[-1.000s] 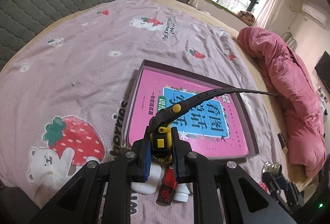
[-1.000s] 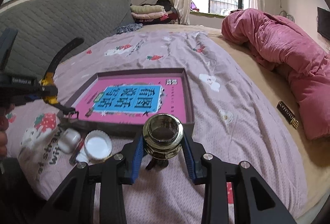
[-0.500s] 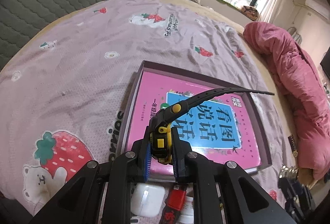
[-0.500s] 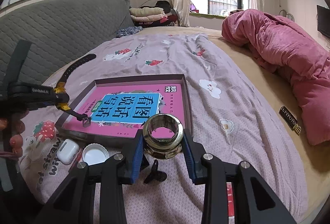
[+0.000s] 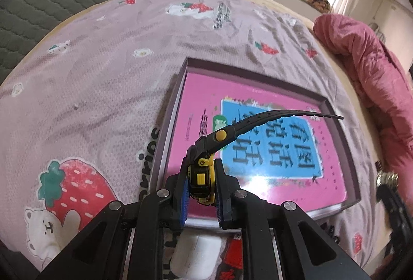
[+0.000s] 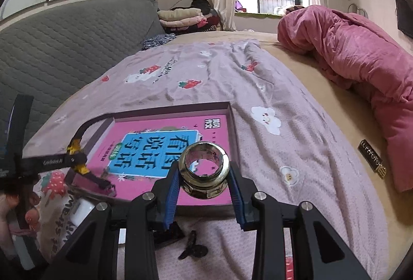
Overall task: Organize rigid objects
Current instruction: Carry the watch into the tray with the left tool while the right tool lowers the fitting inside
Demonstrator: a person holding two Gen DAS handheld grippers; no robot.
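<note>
Over tray (image 5: 165,135) holding pink book (image 5: 206,104), left gripper (image 5: 201,192) clamps watch (image 5: 202,176), right gripper (image 6: 205,184) clamps metal ring (image 6: 205,171).

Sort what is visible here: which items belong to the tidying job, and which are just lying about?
Part of the job:
- black-and-yellow wristwatch, clamped in the left gripper
- shiny gold metal ring, clamped in the right gripper
- shallow purple-rimmed box lined with a pink book
- white earbud case

Just lying about:
- crumpled pink quilt
- folded clothes pile

bedsheet (image 6: 296,89) beyond box open | white case (image 5: 196,251) under left gripper (image 5: 201,189)
</note>
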